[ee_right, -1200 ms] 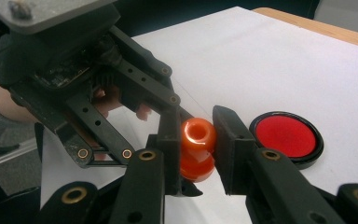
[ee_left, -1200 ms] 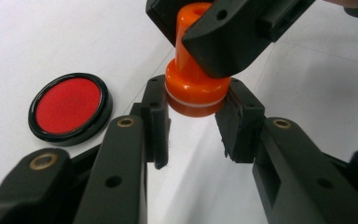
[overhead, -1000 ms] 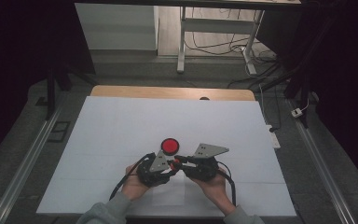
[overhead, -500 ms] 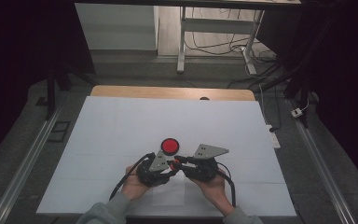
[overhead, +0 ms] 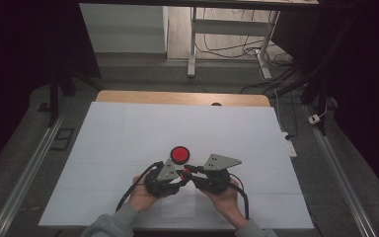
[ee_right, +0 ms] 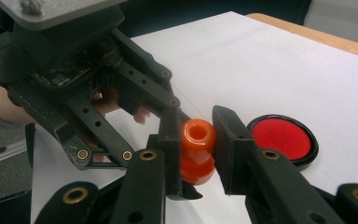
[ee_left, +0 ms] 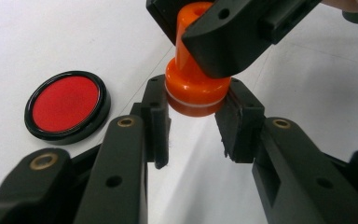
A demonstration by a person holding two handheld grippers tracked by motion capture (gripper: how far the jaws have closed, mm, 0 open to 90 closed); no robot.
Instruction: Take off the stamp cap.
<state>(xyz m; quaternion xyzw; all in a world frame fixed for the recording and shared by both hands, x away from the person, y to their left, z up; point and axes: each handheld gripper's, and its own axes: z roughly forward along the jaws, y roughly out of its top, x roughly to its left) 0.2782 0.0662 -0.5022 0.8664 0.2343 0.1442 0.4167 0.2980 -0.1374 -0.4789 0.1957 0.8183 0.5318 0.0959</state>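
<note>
Both tools pinch the orange stamp [ee_left: 193, 84] beside the red ink pad [ee_left: 67, 105], left tool [ee_left: 193, 119] on its base, right tool [ee_right: 196, 140] on its handle; uneven pull could probably slip it loose.

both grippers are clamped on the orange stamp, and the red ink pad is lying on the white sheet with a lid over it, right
Not quite: the ink pad has no lid over it. The left gripper view shows its red surface bare inside the black rim. The rest holds: the left gripper and the right gripper are both clamped on the orange stamp, and the pad lies on the white sheet.
</note>
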